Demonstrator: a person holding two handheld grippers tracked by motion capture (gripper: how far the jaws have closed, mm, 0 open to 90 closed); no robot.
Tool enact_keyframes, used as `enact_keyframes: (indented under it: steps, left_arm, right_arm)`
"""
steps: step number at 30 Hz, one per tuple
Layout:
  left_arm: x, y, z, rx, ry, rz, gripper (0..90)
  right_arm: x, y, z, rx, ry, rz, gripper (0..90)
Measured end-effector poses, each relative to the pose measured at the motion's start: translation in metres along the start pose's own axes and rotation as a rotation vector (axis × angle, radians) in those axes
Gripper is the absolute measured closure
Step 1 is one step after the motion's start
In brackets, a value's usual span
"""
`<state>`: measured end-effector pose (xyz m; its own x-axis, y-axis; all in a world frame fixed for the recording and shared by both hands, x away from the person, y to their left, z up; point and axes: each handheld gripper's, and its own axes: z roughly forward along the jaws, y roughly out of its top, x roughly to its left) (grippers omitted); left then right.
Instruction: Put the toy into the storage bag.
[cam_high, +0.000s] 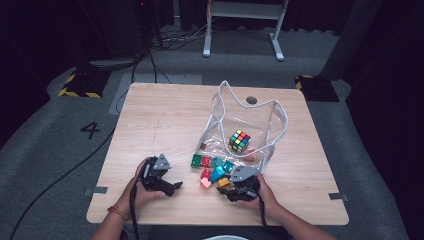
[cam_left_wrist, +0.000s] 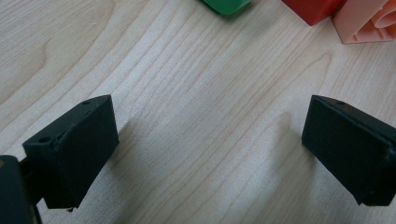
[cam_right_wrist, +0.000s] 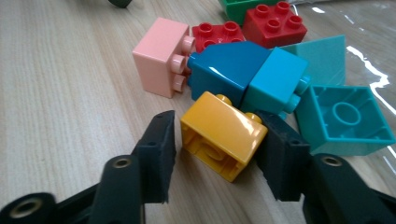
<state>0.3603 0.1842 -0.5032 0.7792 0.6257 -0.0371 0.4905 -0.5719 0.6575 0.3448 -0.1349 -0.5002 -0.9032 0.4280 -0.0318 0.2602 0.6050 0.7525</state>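
Right gripper: low on the table at the near right, jaws half closed around the yellow brick; the right pad touches it, the left pad stands a sliver off, so the grip does not look firm yet.
Yellow brick: lies on its side at the near edge of the brick pile, studs facing away, flat sides offered to the pads.
Left gripper: rests near the left, jaws wide apart over bare table, holding nothing; likely parked clear of the work.
Brick pile: pink brick, blue brick and teal brick crowd just beyond, touching one another.
Clear bag: farther back, mouth sagging open toward the pile, a puzzle cube inside; probably where the bricks go.
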Motion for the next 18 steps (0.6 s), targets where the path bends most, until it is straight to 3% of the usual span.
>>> enact_keyframes:
  steps: [6, 12, 13, 17, 18]
  left_arm:
    - [0.0, 0.0, 0.0, 0.001, 0.0, 0.0, 3.8]
    - [0.0, 0.0, 0.0, 0.001, 0.0, 0.0, 3.7]
    - [0.0, 0.0, 0.0, 0.0, 0.0, 0.0, 3.7]
    - [0.0, 0.0, 0.0, 0.001, 0.0, 0.0, 3.7]
    - [0.0, 0.0, 0.0, 0.0, 0.0, 0.0, 3.8]
  right_arm:
    - [0.002, -0.001, -0.003, 0.005, -0.009, -0.025, 54.9]
    - [-0.001, -0.006, -0.013, -0.008, 0.014, -0.06, 55.0]
    - [0.0, -0.007, -0.018, 0.012, 0.014, -0.021, 55.0]
    - [-0.005, -0.009, -0.029, -0.001, 0.022, -0.014, 54.9]
    - [-0.008, -0.01, -0.029, -0.025, 0.025, -0.055, 55.0]
